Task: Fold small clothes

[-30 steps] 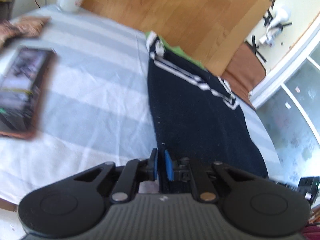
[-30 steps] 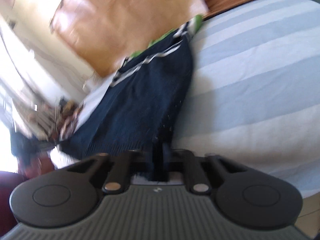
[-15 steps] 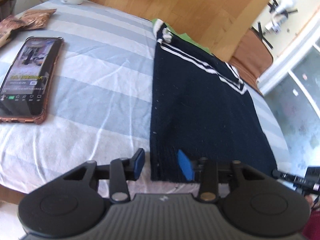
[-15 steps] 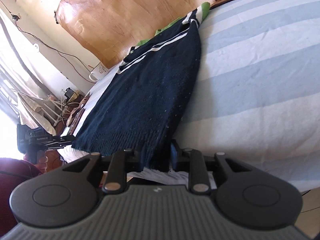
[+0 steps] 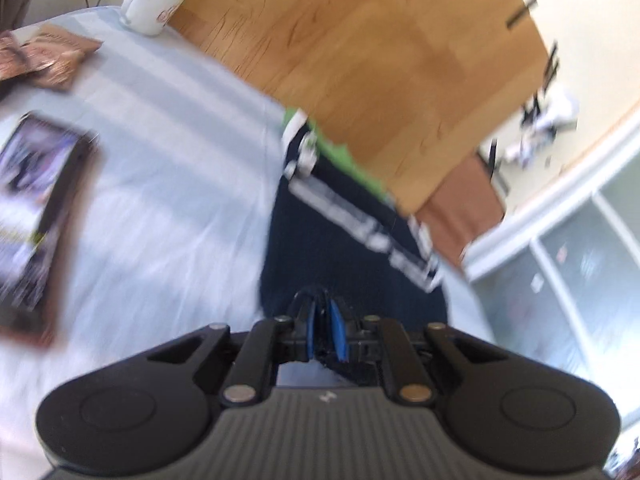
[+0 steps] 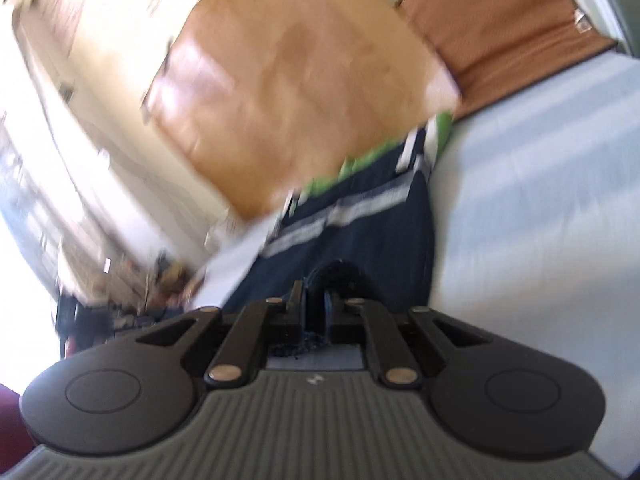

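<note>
Both frames are smeared with motion blur. My left gripper point(image 5: 323, 330) has just snapped its blue fingers point(image 5: 338, 332) together on the near hem of the navy sweater point(image 5: 344, 240), cloth pinched between them. My right gripper point(image 6: 316, 312) has just closed too, its fingers clamped on the same hem, dark knit bunched up between them. The sweater lies on the blue-striped sheet point(image 5: 160, 168), its white-banded end far from me, by the wooden board point(image 5: 380, 60). Off to the left lie a phone point(image 5: 36, 208) and, far back, a white mug point(image 5: 154, 6).
</note>
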Demonstrator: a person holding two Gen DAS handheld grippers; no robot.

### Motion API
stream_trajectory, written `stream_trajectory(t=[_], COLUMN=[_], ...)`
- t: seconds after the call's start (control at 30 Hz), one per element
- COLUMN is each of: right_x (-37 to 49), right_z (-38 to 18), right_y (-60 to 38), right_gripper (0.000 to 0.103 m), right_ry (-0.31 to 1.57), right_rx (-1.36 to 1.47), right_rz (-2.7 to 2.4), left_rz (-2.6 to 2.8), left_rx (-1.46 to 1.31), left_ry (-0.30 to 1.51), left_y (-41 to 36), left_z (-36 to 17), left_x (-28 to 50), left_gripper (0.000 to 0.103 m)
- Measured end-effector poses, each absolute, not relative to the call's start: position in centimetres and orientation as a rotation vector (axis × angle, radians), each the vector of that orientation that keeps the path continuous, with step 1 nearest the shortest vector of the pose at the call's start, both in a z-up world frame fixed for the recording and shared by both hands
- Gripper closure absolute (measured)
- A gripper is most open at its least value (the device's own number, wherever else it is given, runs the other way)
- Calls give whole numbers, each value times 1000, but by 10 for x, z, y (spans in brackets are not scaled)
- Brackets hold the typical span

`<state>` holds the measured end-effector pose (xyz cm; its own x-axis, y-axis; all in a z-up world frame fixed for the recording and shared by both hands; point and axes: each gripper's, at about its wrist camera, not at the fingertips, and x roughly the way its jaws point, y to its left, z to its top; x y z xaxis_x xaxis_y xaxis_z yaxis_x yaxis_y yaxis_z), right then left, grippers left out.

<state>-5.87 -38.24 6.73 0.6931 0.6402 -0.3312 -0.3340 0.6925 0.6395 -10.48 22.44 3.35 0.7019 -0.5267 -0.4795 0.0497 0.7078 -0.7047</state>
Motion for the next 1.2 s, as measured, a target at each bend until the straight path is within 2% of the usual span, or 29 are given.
stream_trajectory(t=[0.17, 0.23, 0.3, 0.37, 0.43, 0.5, 0.63, 0.77, 0.97, 1.07, 1.1, 1.13, 1.17, 1.2], right_x=[42, 83, 107, 104, 86, 68, 51, 49, 50, 43, 39, 36, 33, 27], right_z=[68, 56, 47, 44, 42, 42, 48, 58, 57, 43, 37, 32, 29, 29], right_y=[-380, -378, -381, -387, -393, -393, -375, -375, -380, -375, -375, -373, -369, -367], right_gripper=[92, 84, 62, 61, 60, 59, 59, 59, 59, 59, 65, 77, 95, 95], right_ry=[611, 626, 629, 611, 589, 586, 568, 475, 497, 573, 598, 633, 657, 660], right_rx=[669, 729, 710, 713, 674, 597, 475, 536, 531, 484, 485, 488, 484, 474], right_rz=[429, 356, 261, 250, 292, 303, 358, 391, 321, 287, 304, 327, 343, 340], left_rz=[-288, -237, -151, -123, -165, -138, -207, -228, -198, -193, -194, -202, -202, -205], left_rx=[-747, -734, -695, -699, -667, -621, -583, -504, -400, -374, -366, -364, -360, -359], left_ry=[709, 730, 765, 807, 788, 765, 775, 779, 806, 812, 812, 815, 817, 819], left_y=[216, 208, 202, 203, 205, 208, 204, 183, 165, 163, 162, 162, 160, 160], left_z=[43, 36, 27, 16, 10, 6, 1, 2, -1, -2, -2, -2, -1, 2], left_x=[-8, 38, 70, 78, 67, 54, 45, 41, 38, 32, 30, 28, 26, 22], left_gripper=[93, 90, 87, 85, 68, 60, 57, 55, 69, 86, 95, 95, 96, 96])
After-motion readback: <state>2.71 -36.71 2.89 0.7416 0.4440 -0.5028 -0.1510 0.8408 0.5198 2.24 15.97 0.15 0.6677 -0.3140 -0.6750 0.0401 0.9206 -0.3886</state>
